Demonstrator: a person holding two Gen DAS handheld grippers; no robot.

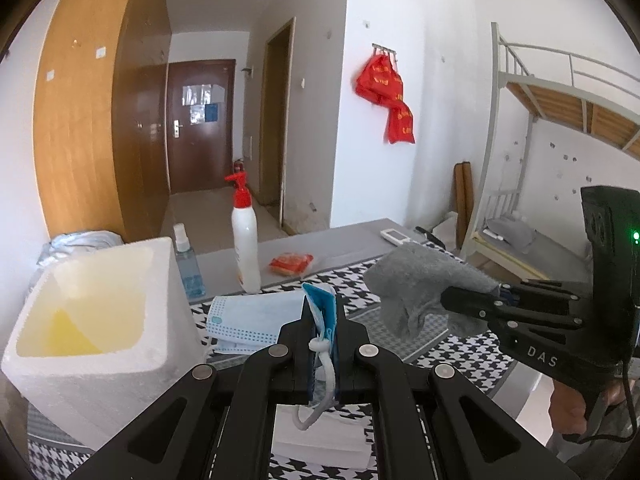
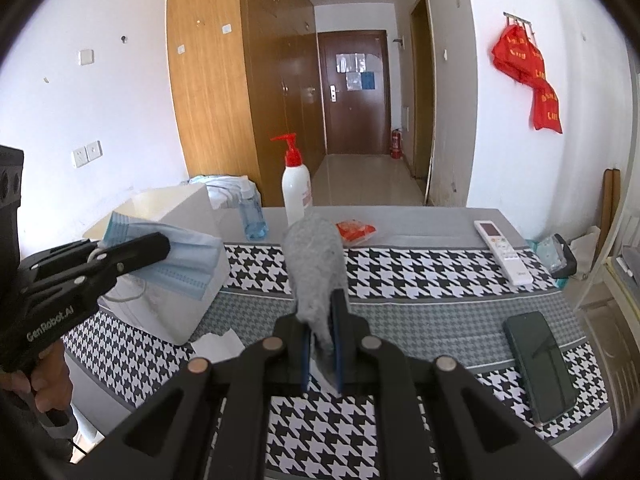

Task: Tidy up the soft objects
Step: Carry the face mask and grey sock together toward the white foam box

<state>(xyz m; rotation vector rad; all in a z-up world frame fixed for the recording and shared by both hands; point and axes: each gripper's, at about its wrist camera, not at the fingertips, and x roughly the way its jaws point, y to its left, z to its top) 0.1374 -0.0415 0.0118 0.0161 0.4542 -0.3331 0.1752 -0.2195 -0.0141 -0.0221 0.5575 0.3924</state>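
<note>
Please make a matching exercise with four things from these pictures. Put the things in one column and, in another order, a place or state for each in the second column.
Things:
1. blue face mask
2. grey sock
3. dark phone
4. foam box

Places or states:
A. lying flat on the patterned cloth
B. clamped in the right claw
C. open-topped, standing at the left of the table
D. clamped in the left claw

Pairs: 1-D, 2-B, 3-A, 4-C
</note>
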